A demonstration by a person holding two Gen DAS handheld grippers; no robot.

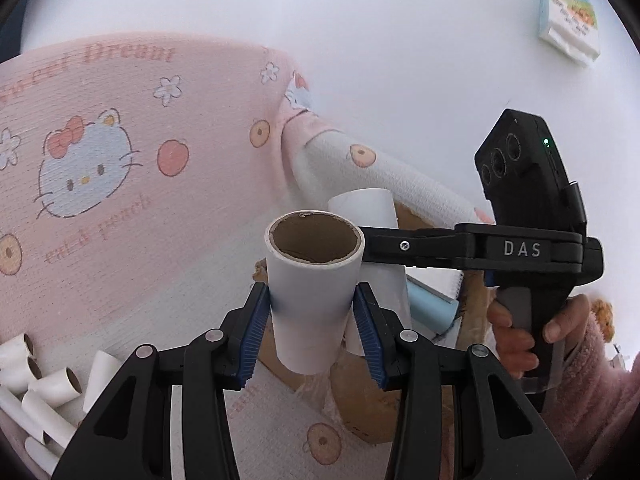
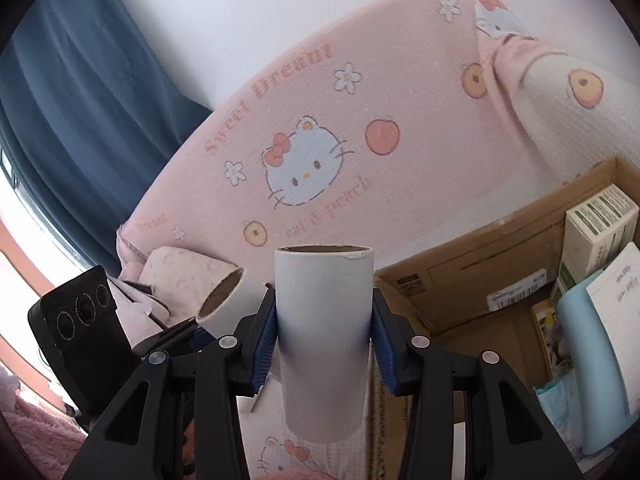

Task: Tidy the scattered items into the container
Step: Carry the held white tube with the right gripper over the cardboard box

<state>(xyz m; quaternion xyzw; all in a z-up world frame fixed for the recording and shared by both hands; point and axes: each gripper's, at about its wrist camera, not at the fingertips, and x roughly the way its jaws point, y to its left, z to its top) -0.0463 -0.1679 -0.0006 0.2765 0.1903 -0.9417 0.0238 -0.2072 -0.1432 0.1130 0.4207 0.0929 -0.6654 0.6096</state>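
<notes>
My left gripper (image 1: 312,304) is shut on a white cardboard tube (image 1: 308,280), its blue pads pressed on both sides, open end up. Just behind it my right gripper (image 1: 372,248), held by a hand (image 1: 516,332), grips a second white tube (image 1: 372,208). In the right wrist view that right gripper (image 2: 324,320) is shut on its upright tube (image 2: 324,340). The left gripper (image 2: 196,330) is at the lower left there with its tube (image 2: 208,292) tilted. An open cardboard box (image 2: 460,280) lies just right of the tubes; in the left wrist view the box (image 1: 360,400) is beneath both grippers.
Several loose white tubes (image 1: 40,384) lie at the lower left. The box holds a green-and-white carton (image 2: 596,228), a pale blue item (image 2: 588,360) and paper. A pink cartoon-cat sofa cover (image 2: 320,140) fills the background. A tissue pack (image 1: 568,16) hangs on the white wall. Blue curtain (image 2: 80,100).
</notes>
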